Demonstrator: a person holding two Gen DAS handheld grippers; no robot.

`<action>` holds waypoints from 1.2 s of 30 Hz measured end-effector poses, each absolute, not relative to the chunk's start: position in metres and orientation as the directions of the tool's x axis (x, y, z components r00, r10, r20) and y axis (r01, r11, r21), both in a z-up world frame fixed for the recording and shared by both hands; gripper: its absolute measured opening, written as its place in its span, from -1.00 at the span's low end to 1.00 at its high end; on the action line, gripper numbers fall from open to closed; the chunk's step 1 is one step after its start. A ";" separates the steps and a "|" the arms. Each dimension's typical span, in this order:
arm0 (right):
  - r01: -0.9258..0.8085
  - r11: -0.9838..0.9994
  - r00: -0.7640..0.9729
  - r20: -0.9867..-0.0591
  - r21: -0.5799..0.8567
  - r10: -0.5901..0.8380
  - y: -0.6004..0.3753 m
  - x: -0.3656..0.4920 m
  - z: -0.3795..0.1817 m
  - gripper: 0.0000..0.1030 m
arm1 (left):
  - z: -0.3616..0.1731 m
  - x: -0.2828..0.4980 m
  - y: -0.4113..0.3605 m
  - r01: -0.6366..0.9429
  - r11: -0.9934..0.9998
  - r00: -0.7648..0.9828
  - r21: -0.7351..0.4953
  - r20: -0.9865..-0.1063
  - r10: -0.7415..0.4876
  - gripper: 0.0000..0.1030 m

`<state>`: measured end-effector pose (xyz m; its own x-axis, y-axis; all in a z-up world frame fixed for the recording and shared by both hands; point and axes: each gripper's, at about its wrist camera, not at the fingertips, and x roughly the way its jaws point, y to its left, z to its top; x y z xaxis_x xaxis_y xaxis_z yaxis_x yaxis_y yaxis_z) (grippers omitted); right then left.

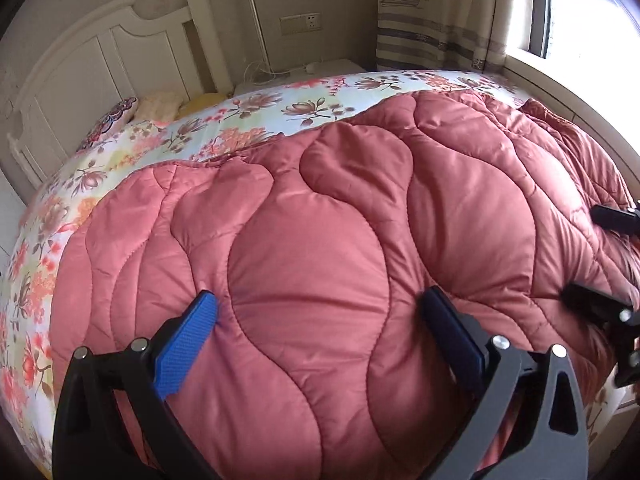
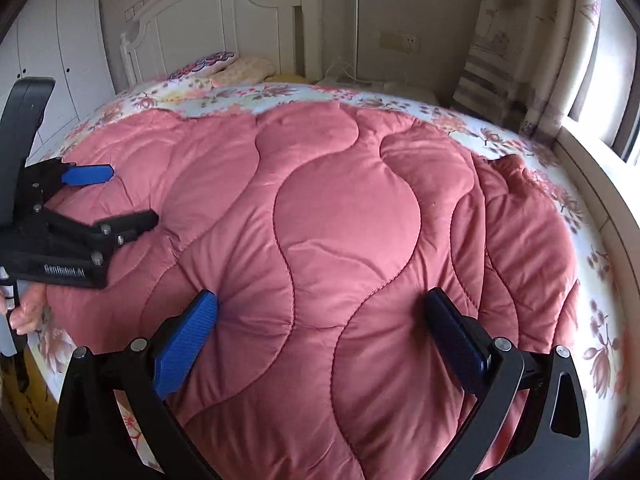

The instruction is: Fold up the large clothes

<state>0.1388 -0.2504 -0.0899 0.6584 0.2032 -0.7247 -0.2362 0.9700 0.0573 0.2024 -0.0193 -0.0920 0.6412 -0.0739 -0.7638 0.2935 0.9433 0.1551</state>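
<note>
Right up close in the left wrist view, the left gripper (image 1: 320, 304) has its fingers wide apart, and both blue tips press into the pink quilt (image 1: 320, 216). In the right wrist view the right gripper (image 2: 322, 304) looks the same: fingers wide apart, tips pushed down into the quilt (image 2: 340, 208), with little creases around the left tip.

The puffy quilt with wavy stitch lines lies spread over the bed, on top of a flowery sheet (image 1: 256, 116). The sheet shows around the quilt's edges. The right view also sees the left gripper (image 2: 132, 196) from the side, out on the quilt. Its fingers are apart there too.

Farther back sit pillows (image 2: 240, 66) by the white headboard (image 2: 208, 12). A curtain (image 1: 436, 16) hangs next to the bright window (image 1: 580, 16).
</note>
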 end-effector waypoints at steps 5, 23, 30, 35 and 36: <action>-0.217 0.973 0.691 -0.693 0.073 0.206 -0.246 0.112 -0.076 0.91 | -0.098 0.198 -0.018 0.288 0.944 0.673 0.161 -0.735 -0.079 0.96; -0.251 0.967 0.702 -0.696 -0.040 0.153 -0.217 0.077 -0.105 0.91 | -0.102 0.194 -0.020 0.263 0.949 0.700 0.176 -0.712 -0.062 0.96; -0.245 0.938 0.687 -0.640 0.244 0.346 -0.255 0.051 -0.084 0.91 | -0.102 0.195 -0.020 0.265 0.949 0.695 0.170 -0.716 -0.066 0.96; -0.155 0.859 0.626 -0.625 0.488 0.467 -0.293 0.024 -0.105 0.91 | -0.102 0.195 -0.019 0.264 0.949 0.695 0.171 -0.716 -0.065 0.96; -0.119 0.859 0.624 -0.636 0.498 0.454 -0.298 0.020 -0.111 0.91 | -0.102 0.195 -0.019 0.264 0.949 0.695 0.170 -0.716 -0.065 0.96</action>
